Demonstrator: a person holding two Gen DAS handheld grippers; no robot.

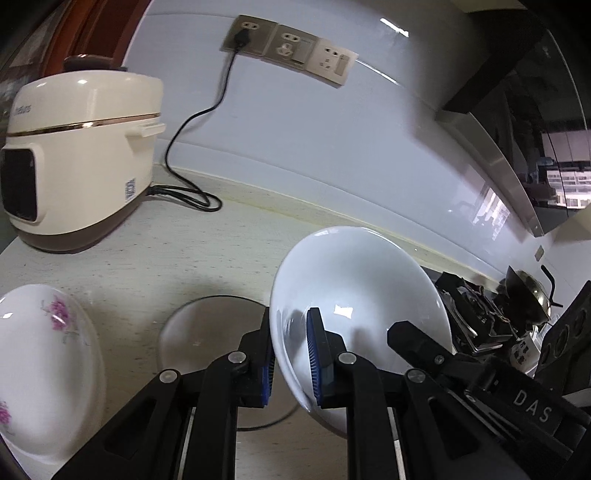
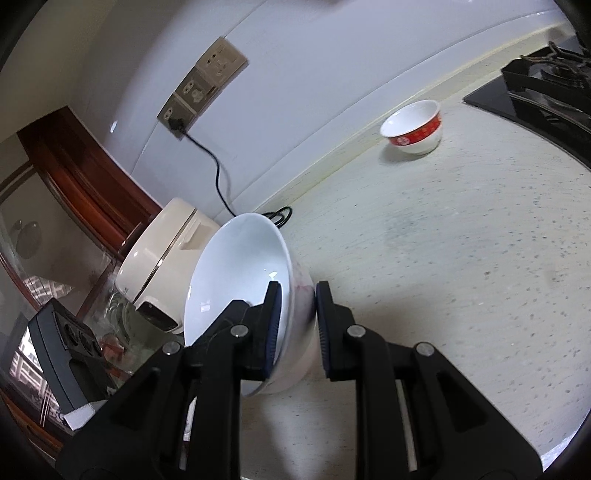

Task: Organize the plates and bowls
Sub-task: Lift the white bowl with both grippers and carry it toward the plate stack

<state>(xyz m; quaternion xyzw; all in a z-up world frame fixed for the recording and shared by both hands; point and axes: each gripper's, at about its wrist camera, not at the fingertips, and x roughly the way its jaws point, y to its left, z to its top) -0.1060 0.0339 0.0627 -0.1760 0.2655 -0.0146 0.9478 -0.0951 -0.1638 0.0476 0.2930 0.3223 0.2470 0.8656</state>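
Observation:
My left gripper (image 1: 290, 354) is shut on the rim of a plain white bowl (image 1: 354, 291), held tilted above the counter. A white bowl with pink flowers (image 1: 44, 362) lies at the lower left, and a clear glass plate (image 1: 207, 332) sits on the counter under the fingers. My right gripper (image 2: 297, 325) is shut on the rim of another white bowl (image 2: 236, 284), tilted on its side, with a faint pink mark on its outer wall. A small white bowl with a red band (image 2: 413, 127) stands on the counter near the wall.
A cream rice cooker (image 1: 77, 155) stands at the back left, its black cord (image 1: 199, 122) running to a wall socket (image 1: 243, 35). A black gas hob (image 2: 543, 88) lies at the right. The other gripper's black body (image 1: 565, 332) is close at the right.

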